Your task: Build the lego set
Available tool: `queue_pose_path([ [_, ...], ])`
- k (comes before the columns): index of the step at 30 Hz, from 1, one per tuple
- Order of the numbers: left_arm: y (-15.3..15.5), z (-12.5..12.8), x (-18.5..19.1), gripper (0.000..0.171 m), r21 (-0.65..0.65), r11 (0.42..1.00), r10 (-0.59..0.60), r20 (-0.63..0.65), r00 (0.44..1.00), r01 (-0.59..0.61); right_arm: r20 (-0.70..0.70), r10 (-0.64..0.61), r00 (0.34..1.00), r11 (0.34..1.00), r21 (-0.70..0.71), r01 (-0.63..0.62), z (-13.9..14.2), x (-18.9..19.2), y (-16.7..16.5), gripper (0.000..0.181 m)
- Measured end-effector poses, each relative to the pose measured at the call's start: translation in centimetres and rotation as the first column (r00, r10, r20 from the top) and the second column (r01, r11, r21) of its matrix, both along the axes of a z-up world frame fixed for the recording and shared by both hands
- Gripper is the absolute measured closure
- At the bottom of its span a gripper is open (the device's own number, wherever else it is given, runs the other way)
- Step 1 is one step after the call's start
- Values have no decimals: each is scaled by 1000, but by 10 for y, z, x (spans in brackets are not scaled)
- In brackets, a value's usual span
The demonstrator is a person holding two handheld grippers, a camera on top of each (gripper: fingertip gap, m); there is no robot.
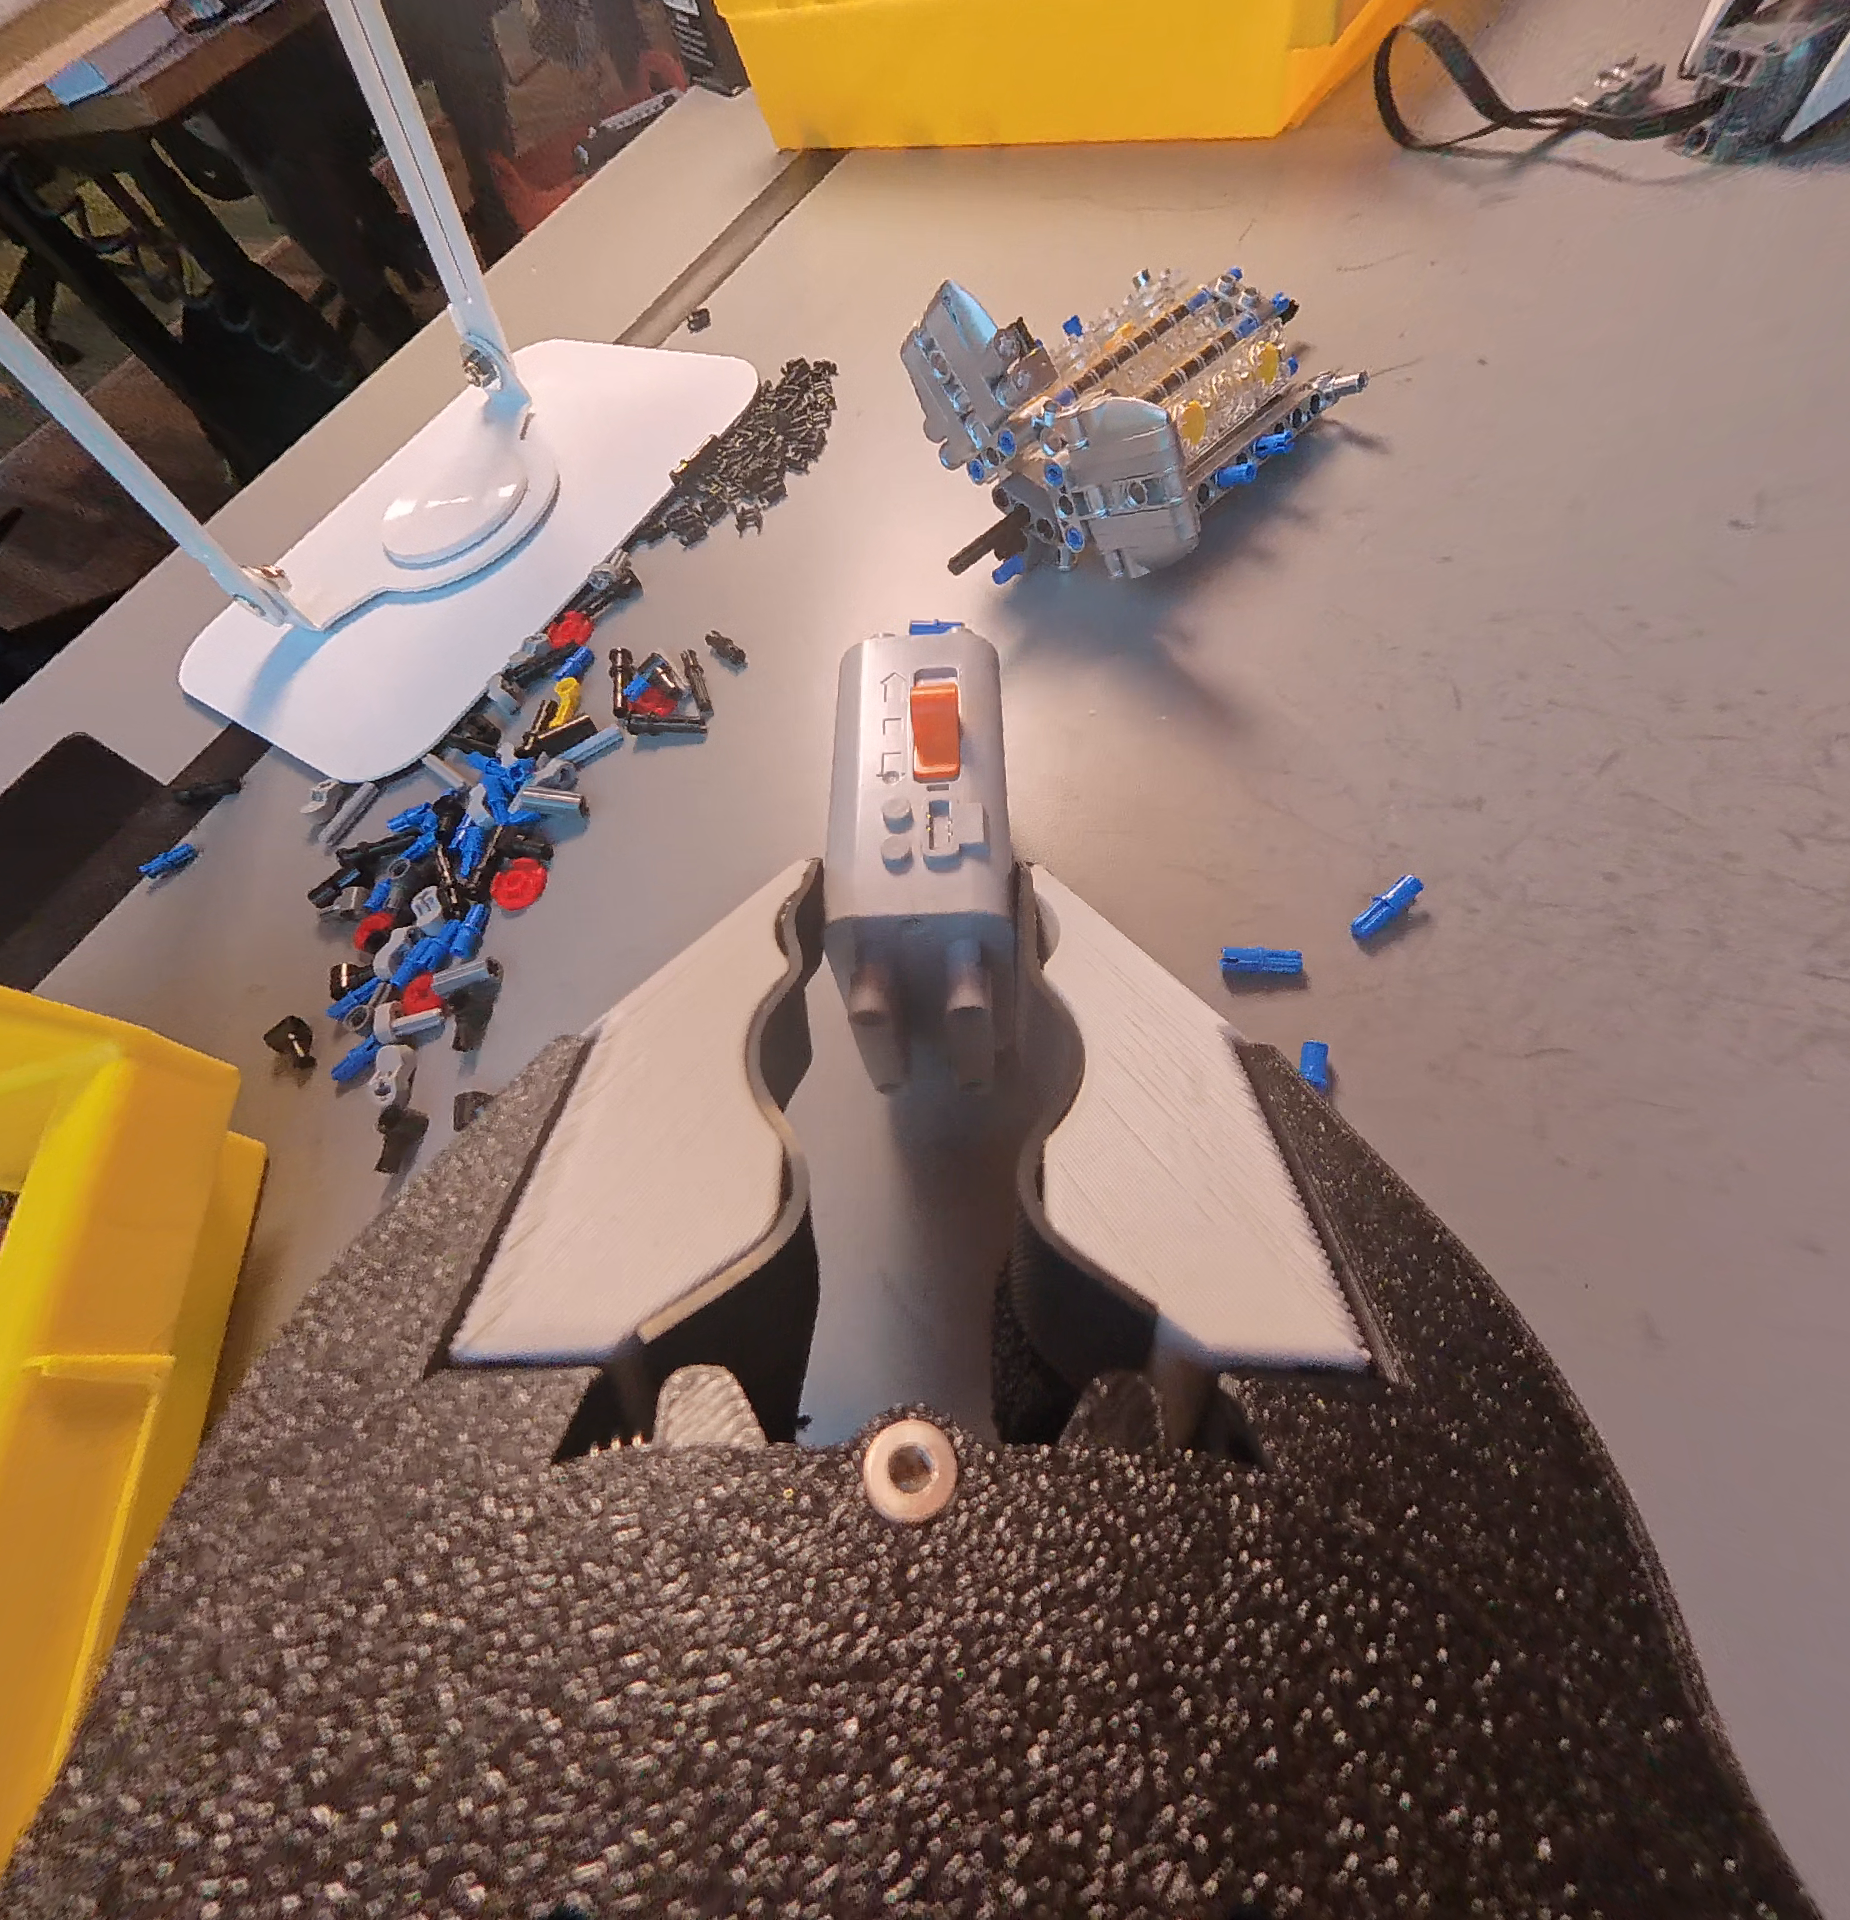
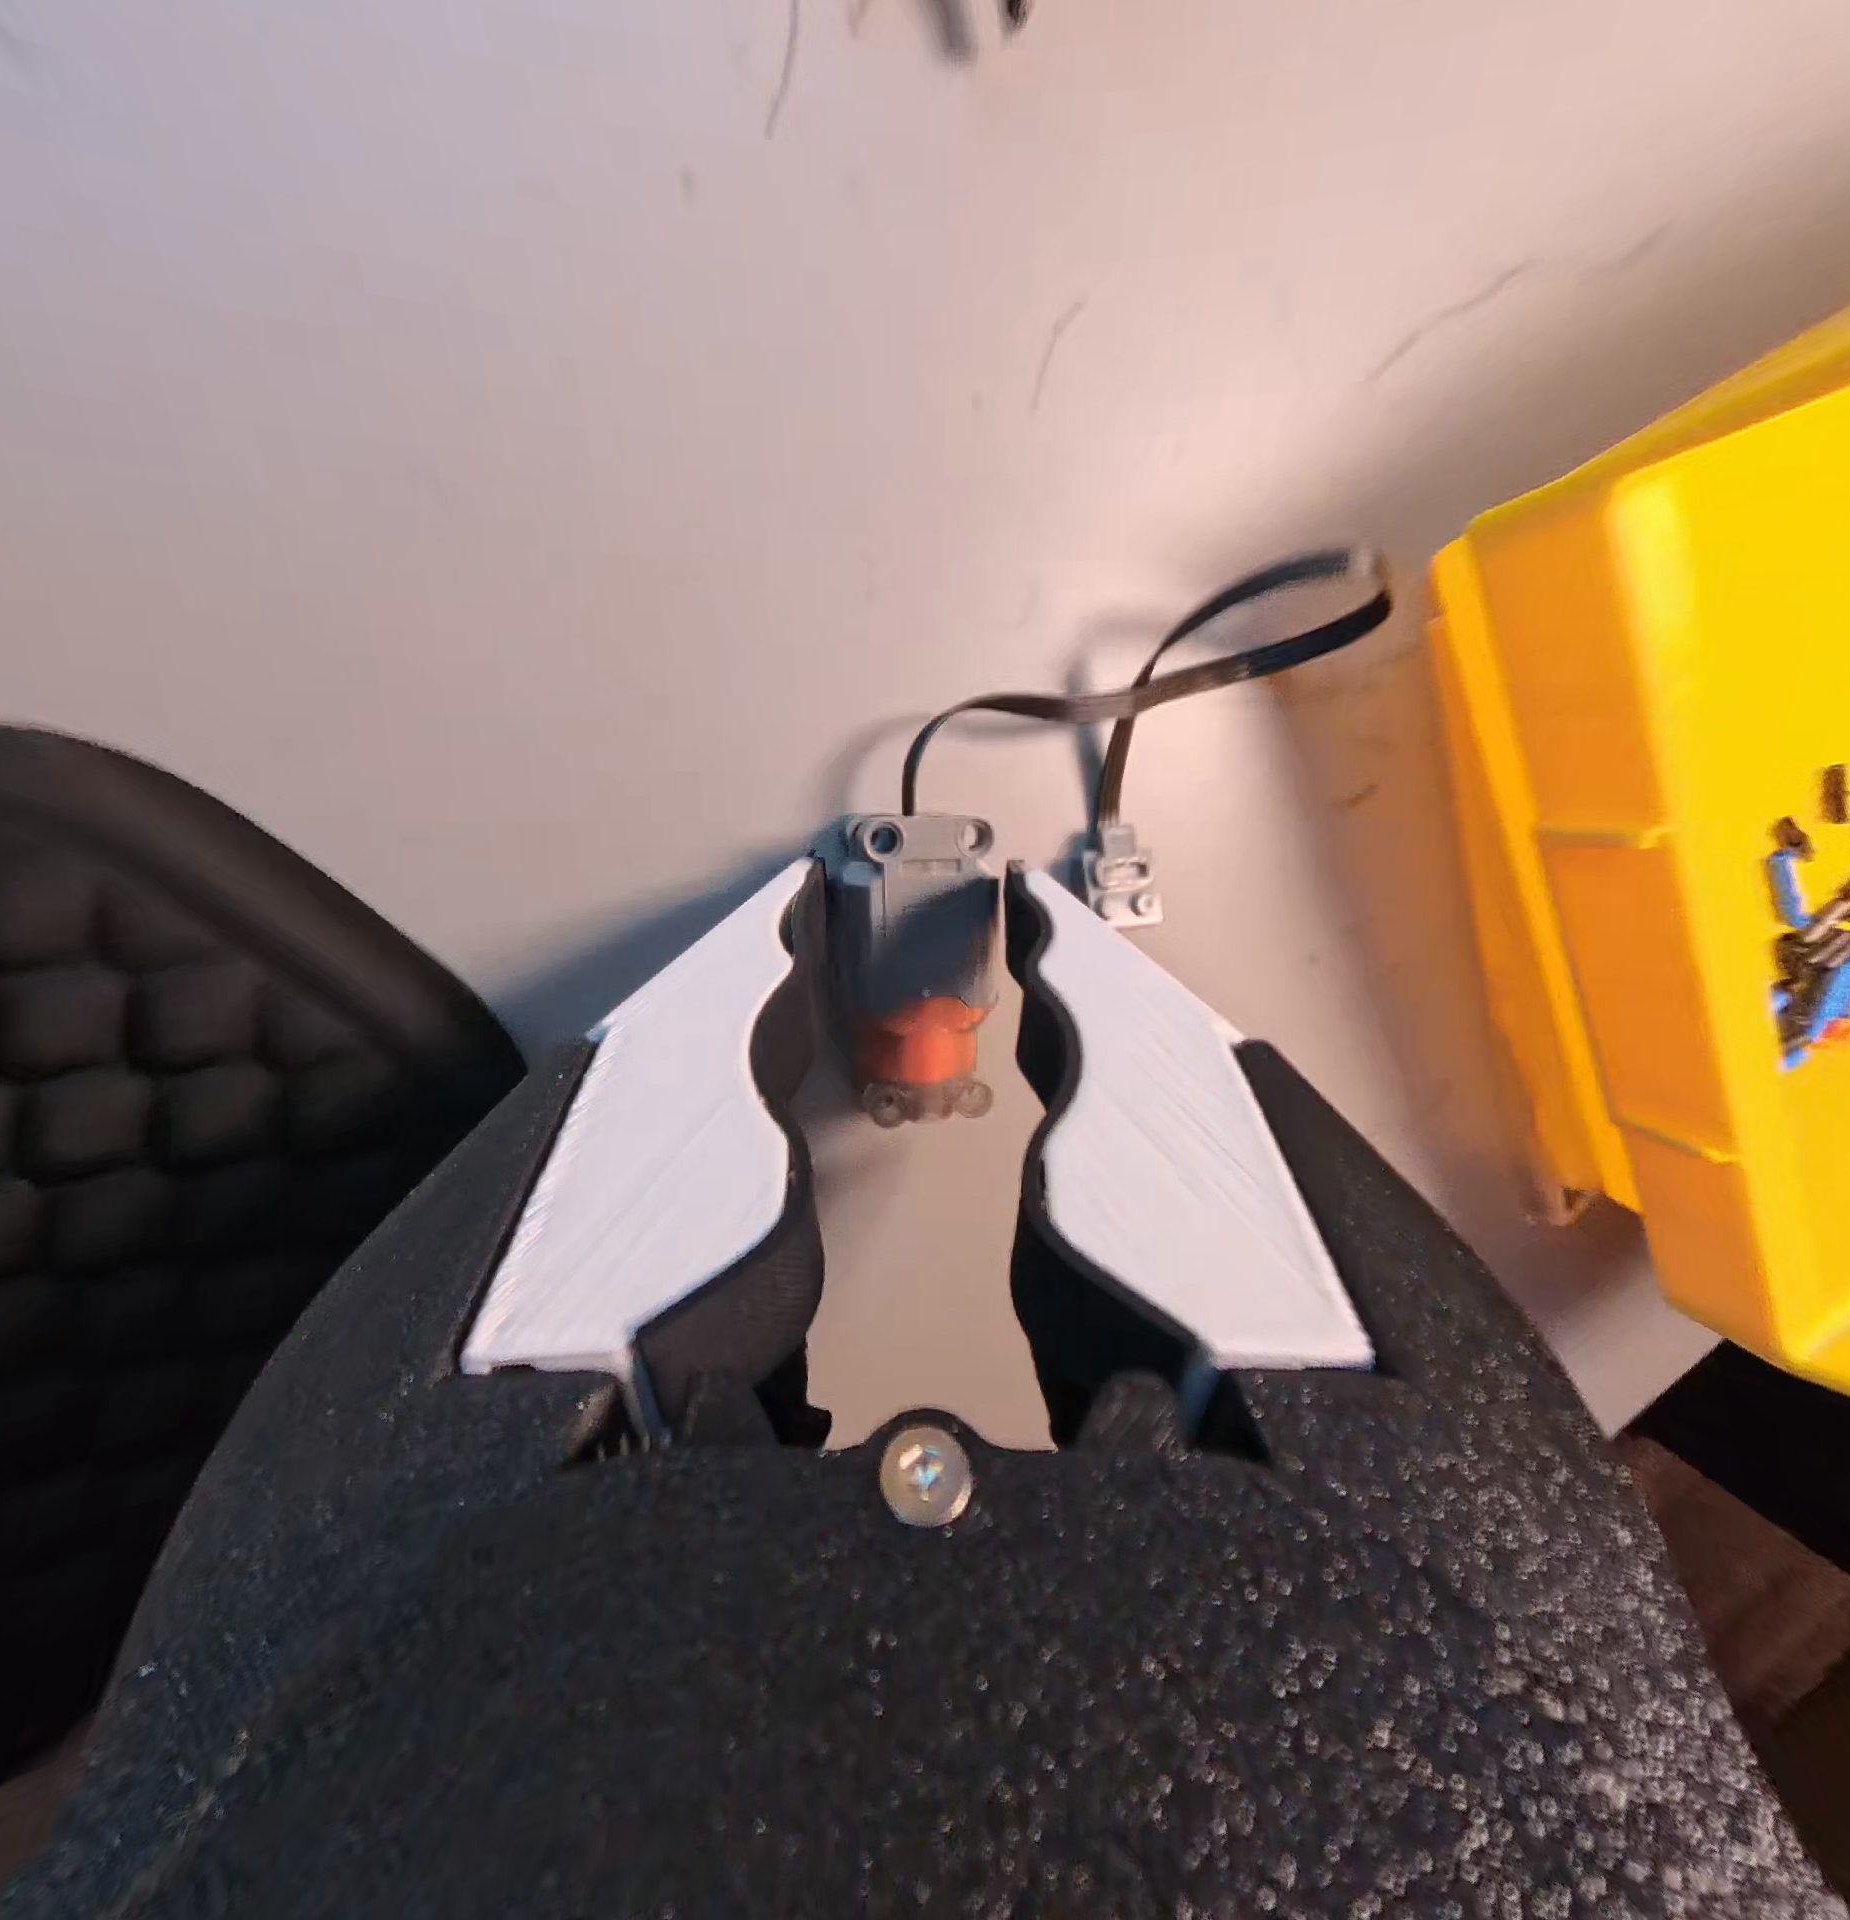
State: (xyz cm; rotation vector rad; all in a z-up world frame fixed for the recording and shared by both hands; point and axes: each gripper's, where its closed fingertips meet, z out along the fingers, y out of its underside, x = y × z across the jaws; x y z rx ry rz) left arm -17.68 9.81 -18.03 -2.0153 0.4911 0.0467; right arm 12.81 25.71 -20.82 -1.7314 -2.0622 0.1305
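left tongs (image 1: 919, 883) clamped on grey battery box (image 1: 916, 790), orange switch facing up, held above grey surface (image 1: 1523, 727). loose pin pile (image 1: 464, 831) off to left by white lamp base (image 1: 464, 540), half-built engine block (image 1: 1108, 436) ahead. right tongs (image 2: 913, 883) gripping grey motor (image 2: 916, 935), orange end toward camera, black cable (image 2: 1212, 665) trailing, yellow bin (image 2: 1679, 831) just right.

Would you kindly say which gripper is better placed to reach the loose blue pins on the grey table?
Probably left: the left gripper, shut on the grey switch box, has the blue pins close by.
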Motion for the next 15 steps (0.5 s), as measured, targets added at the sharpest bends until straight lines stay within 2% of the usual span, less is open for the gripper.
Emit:
queue_pose_path([
  [5,-1,-2,2,137,1,1000,-12,-27,1000,12,-95,-33,995,996,77,41,38,-19,12,129],
  [8,-2,-2,3,137,9,1000,-28,-41,999,29,-223,40,974,997,68,-25,62,-56,-9,128],
  [12,-2,-2,4,137,15,999,-42,-55,998,43,-338,177,925,984,54,-169,66,-113,-47,128],
  [15,-4,-2,5,137,22,997,-66,-81,995,68,-404,213,889,974,17,-226,60,-154,-62,123],
])
